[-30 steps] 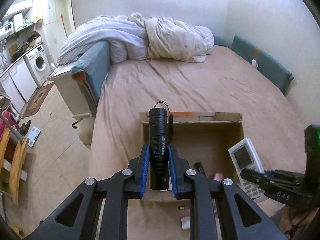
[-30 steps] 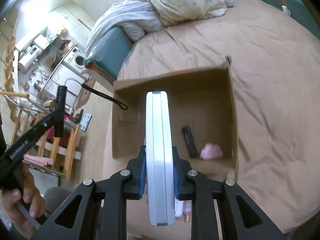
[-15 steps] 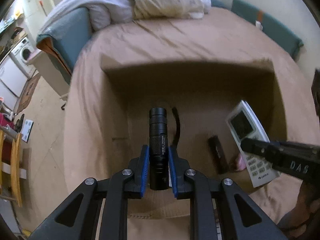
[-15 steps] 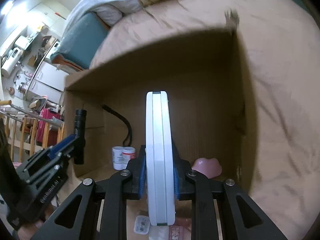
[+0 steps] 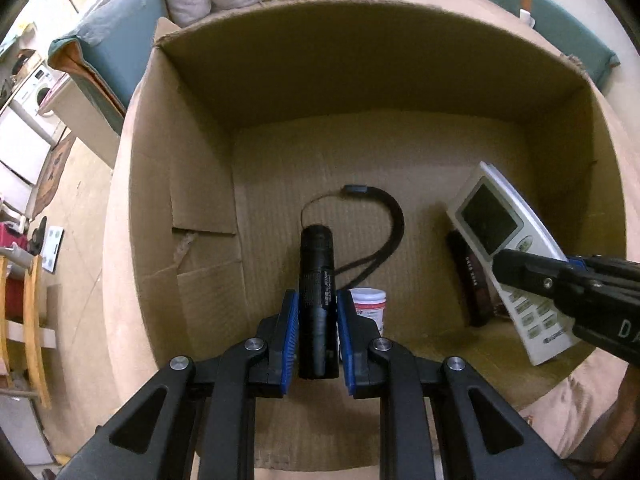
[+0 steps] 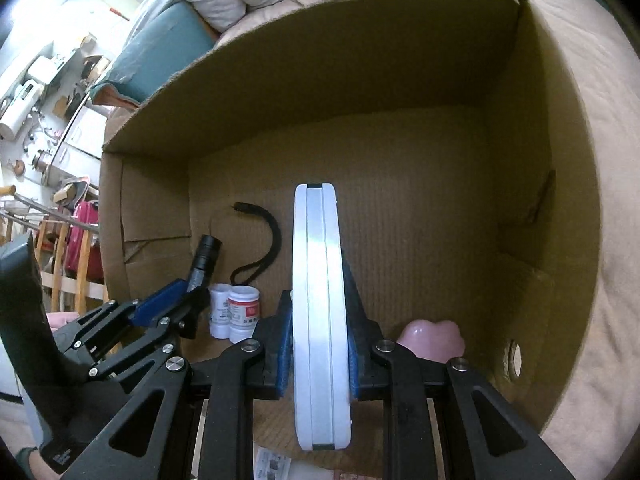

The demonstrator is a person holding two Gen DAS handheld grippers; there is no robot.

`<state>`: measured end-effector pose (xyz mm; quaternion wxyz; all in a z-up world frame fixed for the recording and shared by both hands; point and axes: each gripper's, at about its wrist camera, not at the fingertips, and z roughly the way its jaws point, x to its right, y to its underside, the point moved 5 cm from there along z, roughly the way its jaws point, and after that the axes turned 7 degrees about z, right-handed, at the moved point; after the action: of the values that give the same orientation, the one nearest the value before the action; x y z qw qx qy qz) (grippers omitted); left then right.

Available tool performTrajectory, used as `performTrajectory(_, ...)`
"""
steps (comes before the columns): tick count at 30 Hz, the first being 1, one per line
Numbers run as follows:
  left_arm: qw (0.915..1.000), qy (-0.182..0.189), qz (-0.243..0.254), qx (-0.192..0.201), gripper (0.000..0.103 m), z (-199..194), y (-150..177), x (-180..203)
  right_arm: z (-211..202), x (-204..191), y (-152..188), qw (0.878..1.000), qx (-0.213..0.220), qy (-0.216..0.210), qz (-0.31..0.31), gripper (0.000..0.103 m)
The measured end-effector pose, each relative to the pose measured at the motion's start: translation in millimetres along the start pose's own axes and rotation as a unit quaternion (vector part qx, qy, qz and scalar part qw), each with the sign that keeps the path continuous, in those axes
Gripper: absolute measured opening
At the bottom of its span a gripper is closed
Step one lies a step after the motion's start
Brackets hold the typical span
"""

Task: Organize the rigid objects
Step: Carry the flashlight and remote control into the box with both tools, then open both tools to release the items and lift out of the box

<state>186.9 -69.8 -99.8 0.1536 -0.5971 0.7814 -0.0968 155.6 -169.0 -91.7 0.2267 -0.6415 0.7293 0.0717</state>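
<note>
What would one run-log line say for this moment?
left gripper: shut on flashlight | right gripper: shut on remote | both inside cardboard box | not yet released

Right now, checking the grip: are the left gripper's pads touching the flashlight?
Touching. The left wrist view shows the left gripper's blue pads pressed against both sides of the flashlight.

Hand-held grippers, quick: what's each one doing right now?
Left hand-held gripper: shut on the black flashlight, inside the cardboard box.
Right hand-held gripper: shut on the white remote, held edge-on inside the box.
</note>
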Motion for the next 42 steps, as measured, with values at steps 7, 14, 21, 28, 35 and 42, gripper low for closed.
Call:
performTrajectory(7, 0.9999, -0.010, 0.005, 0.003, 0.017, 6, -4, 6, 6, -8, -4, 1.000, 0.002, 0.017, -0.003, 0.024)
performTrajectory(14, 0.9999, -0.009, 0.004, 0.001, 0.018, 5, -1, 11, 2, -22, -3, 0.998, 0.023, 0.050, -0.041, 0.025)
performTrajectory(21, 1.0000, -0.008, 0.001, 0.000, 0.018, 5, -4, 4, -10, -25, -11, 0.996, 0.055, 0.051, -0.042, 0.030)
performTrajectory(28, 0.9999, 0.008, -0.006, 0.005, 0.026, -1, -1, -3, -31, -29, -17, 0.994, 0.098, 0.029, -0.045, 0.071)
performTrajectory(35, 0.9992, 0.014, 0.002, 0.037, 0.069, -24, 2, -1, -42, -25, -13, 0.995, 0.099, 0.007, -0.030, 0.083)
performTrajectory(42, 0.9993, 0.020, -0.005, 0.032, 0.069, -37, -3, 2, -55, -20, -9, 0.995, 0.101, -0.007, -0.018, 0.084)
